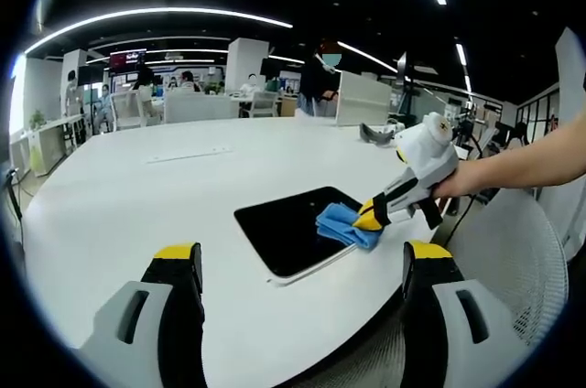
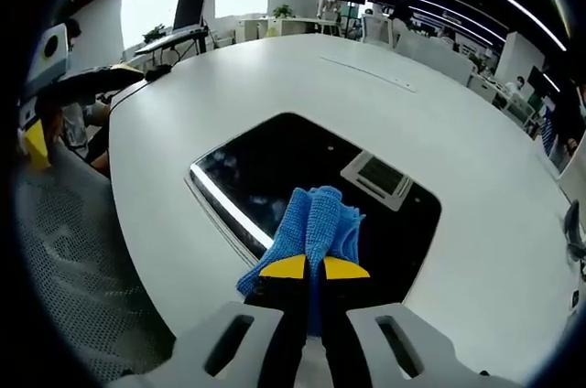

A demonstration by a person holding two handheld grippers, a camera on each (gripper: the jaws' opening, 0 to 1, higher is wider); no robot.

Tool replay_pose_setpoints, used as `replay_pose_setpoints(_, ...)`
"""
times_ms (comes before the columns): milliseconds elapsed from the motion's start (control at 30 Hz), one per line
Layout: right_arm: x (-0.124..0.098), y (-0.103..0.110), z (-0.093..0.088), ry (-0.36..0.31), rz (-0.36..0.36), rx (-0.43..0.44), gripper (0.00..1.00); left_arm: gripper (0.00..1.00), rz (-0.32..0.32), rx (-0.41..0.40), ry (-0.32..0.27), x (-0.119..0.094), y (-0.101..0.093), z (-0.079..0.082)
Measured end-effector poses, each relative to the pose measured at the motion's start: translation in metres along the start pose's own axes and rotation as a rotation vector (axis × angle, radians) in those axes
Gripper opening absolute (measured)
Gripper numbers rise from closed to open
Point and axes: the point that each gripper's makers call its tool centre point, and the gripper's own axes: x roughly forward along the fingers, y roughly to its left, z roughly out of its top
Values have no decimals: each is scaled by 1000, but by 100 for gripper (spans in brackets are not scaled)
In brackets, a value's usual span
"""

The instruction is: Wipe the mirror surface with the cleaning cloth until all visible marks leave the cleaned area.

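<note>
A dark rectangular mirror (image 1: 295,227) lies flat on the white table (image 1: 137,196), reflecting ceiling lights (image 2: 275,168). A blue cleaning cloth (image 1: 343,223) rests on the mirror's right edge, pinched by my right gripper (image 1: 371,216), which a hand holds from the right. In the right gripper view the cloth (image 2: 316,223) bunches up just past the yellow-tipped fingertips (image 2: 286,266) of the right gripper (image 2: 311,269), which are shut on it, over the mirror's near part. My left gripper (image 1: 302,264) hovers open in front of the mirror, nothing between its fingers.
A white mesh chair (image 1: 513,251) stands at the table's right edge, and another mesh chair (image 2: 64,251) sits close by in the right gripper view. People, desks and monitors (image 1: 128,60) fill the office behind. A grey object (image 1: 375,134) lies on the table's far side.
</note>
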Motion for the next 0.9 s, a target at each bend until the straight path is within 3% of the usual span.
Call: replay_pose_setpoints(900, -13, -27, -19, 20, -18, 18, 0, 89, -4, -2, -1, 0, -1, 0)
